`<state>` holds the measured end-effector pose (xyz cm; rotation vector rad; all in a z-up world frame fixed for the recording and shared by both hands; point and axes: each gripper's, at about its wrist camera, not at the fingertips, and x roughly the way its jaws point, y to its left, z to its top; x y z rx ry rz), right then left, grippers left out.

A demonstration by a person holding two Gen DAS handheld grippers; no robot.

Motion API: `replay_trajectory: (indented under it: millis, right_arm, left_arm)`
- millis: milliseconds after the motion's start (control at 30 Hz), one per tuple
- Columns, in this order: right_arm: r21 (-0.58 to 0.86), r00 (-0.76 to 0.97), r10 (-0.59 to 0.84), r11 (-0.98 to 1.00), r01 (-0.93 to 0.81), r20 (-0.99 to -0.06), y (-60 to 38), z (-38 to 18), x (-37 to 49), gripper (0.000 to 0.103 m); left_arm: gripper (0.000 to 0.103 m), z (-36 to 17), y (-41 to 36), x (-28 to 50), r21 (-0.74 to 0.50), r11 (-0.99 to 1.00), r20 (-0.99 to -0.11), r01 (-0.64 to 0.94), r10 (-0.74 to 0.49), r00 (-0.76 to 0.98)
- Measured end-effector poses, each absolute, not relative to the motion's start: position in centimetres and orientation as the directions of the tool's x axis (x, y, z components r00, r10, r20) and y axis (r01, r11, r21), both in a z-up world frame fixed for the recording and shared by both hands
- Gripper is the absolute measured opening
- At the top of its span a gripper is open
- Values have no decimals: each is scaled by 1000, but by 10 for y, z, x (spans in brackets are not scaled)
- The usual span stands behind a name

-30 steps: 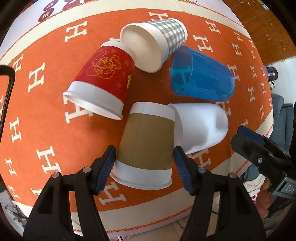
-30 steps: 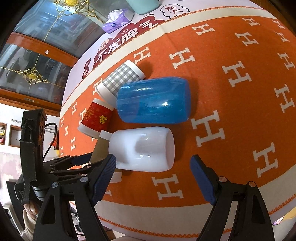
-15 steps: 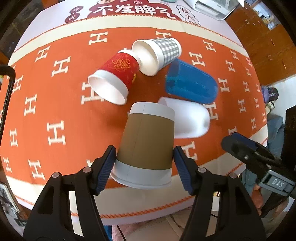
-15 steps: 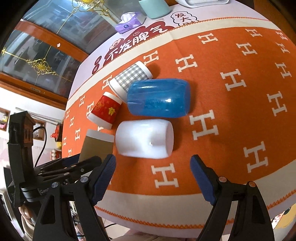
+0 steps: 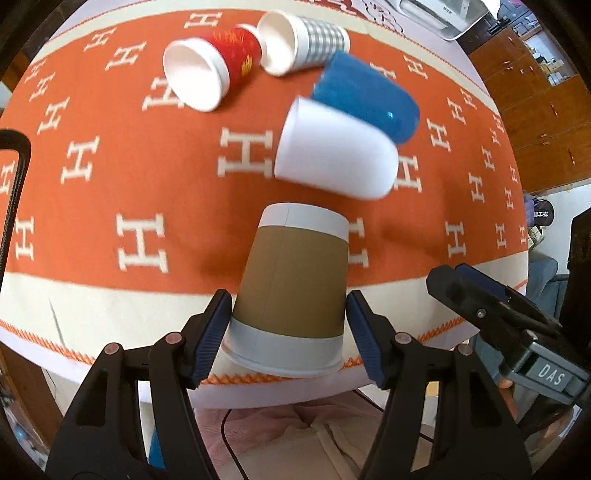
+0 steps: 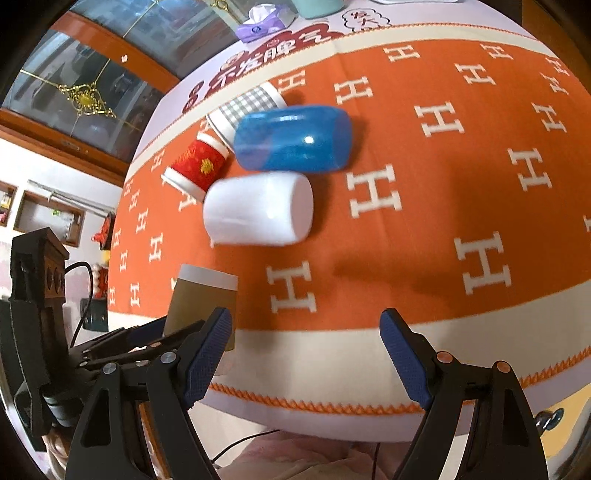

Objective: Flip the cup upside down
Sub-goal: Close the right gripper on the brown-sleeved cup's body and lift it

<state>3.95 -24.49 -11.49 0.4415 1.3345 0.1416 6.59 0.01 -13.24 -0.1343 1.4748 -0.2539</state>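
My left gripper (image 5: 288, 334) is shut on a brown paper cup (image 5: 295, 284) with white bands, held near its rim, above the near edge of the orange tablecloth (image 5: 147, 177). The cup's base points away from me. It also shows in the right wrist view (image 6: 199, 302), held by the left gripper (image 6: 147, 343). My right gripper (image 6: 306, 356) is open and empty over the cloth's cream border, and it shows at the right of the left wrist view (image 5: 491, 306).
Lying on their sides on the cloth: a white cup (image 5: 336, 155), a blue cup (image 5: 365, 96), a red cup (image 5: 210, 70) and a checked cup (image 5: 303, 40). A tissue box (image 6: 262, 20) and a teal container (image 6: 317, 5) stand at the far edge.
My left gripper has lifted the brown cup off the cloth and drawn it back toward the near table edge. The right gripper has pulled back too. The other cups look farther away.
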Motion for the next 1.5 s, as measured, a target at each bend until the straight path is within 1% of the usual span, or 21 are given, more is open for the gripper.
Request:
replay_trajectory:
  millis: [367,567,633,700,833,1067,1267,1500]
  right_arm:
    - [387,223,352,913,134,-909,-245,-125,19,84]
    - [386,229,351,913,131,-908,-244,-124,14,84]
    - [386,230,351,913,131,-908,-244,-123,13,84]
    - [386,230,351,913,132,-908,-244,-123,13,84]
    - [389,237,352,912,133,-906,-245,-122,11,84]
    - [397,248,358,909,129,-900,-247,-116,9,84]
    - [420,241,384,900,117,-891,-243,-113,10,84]
    - [470,209,444,878,95,-871,-229,-109,16,84]
  left_arm:
    - [62,-153,3,49,-264,965,-963,-13,-263,53]
    - [63,-154,1,52,-256,967,-966,-7,-255,43]
    - [64,-153,1,52,-252,968,-967,-3,-252,44]
    - [70,-153,-1,53,-256,967,-966,-4,-255,45]
    - [72,-150,0,51,-255,967,-965,3,-255,55]
    - [72,-136,5,45,-250,968,-965,9,-250,75]
    - [72,-114,16,33,-239,971,-964,10,-238,118]
    - [72,-90,40,22,-185,982,-969,-45,-175,175]
